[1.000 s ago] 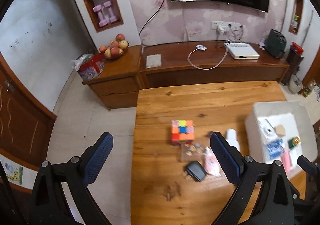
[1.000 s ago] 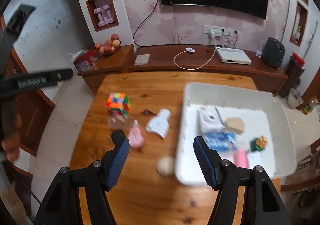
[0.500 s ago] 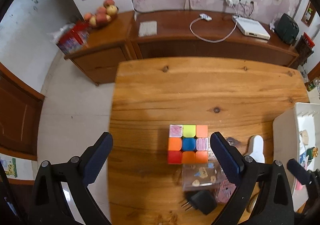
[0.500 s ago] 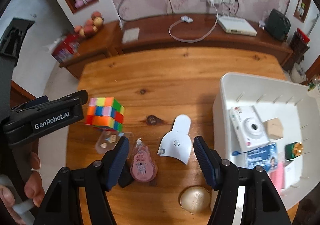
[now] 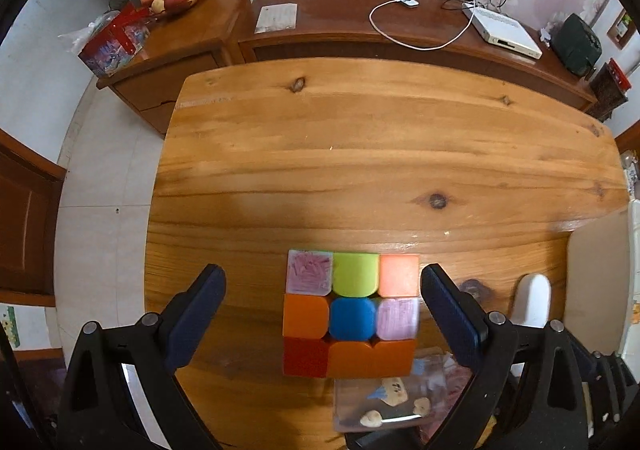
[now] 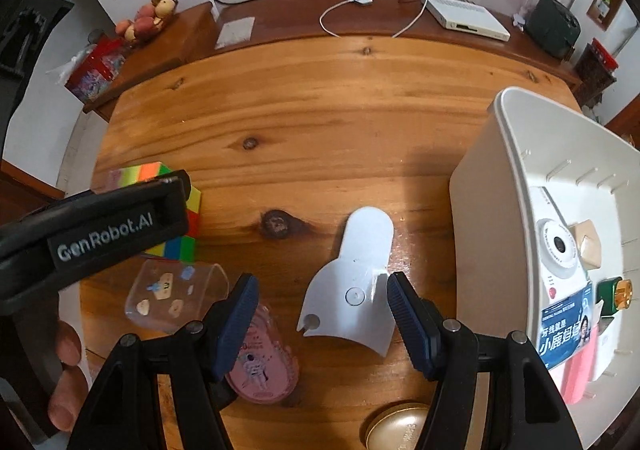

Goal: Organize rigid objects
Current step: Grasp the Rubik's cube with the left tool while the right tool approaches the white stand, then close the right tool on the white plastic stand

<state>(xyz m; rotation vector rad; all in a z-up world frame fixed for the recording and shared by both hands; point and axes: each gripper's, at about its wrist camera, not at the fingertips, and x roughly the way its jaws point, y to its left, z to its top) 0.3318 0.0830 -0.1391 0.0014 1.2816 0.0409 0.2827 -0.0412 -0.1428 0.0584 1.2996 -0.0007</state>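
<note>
Left gripper [image 5: 322, 308] wide apart astride the puzzle cube [image 5: 351, 312] on the wooden table [image 5: 360, 154], pads not touching it, right gripper [image 6: 322, 314] open around a white plastic piece [image 6: 352, 282], clear box [image 5: 384, 398] half hidden below the cube, white bin [image 6: 496, 210] cut off at right, gold lid [image 6: 400, 426] cropped below.

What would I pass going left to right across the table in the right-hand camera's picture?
Colourful puzzle cube → clear plastic box with stickers → pink tape dispenser → white plastic piece → white bin, with a white instant camera and a small wooden block inside.
</note>
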